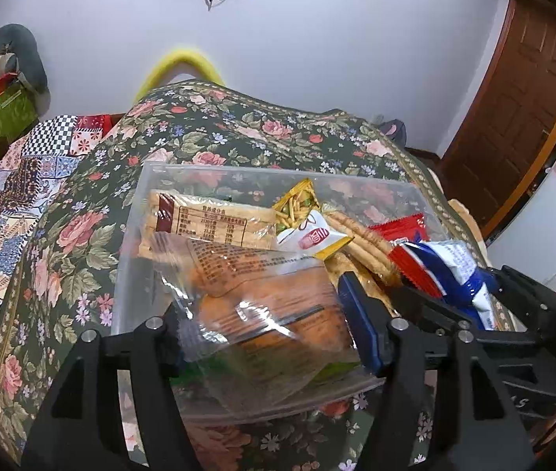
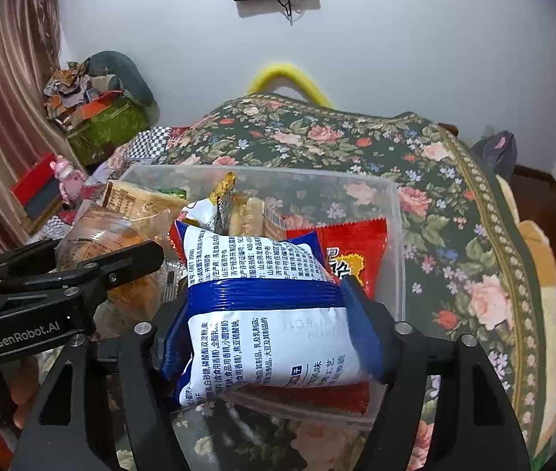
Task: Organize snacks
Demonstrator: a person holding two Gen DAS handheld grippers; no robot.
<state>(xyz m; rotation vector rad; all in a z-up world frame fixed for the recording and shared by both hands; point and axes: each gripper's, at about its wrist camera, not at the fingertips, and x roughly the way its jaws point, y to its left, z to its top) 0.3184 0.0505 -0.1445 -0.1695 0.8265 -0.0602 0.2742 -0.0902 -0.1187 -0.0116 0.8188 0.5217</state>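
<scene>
Over the clear bin point(image 2: 397, 235) on the floral worktop point(image 2: 454, 204), my right tool point(image 2: 262, 325) is clamped across the blue-white packet point(image 2: 262, 314), long axis pointing away, while my left tool point(image 1: 274, 322) pinches the clear-wrapped bun point(image 1: 262, 306)

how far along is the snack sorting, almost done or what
Mostly done, it seems. The clear bin on the floral cloth already holds a biscuit pack, a red packet and more. In hand: the left gripper holds an orange snack bag, the right gripper a blue and white packet, both over the bin. Left: release them.
</scene>
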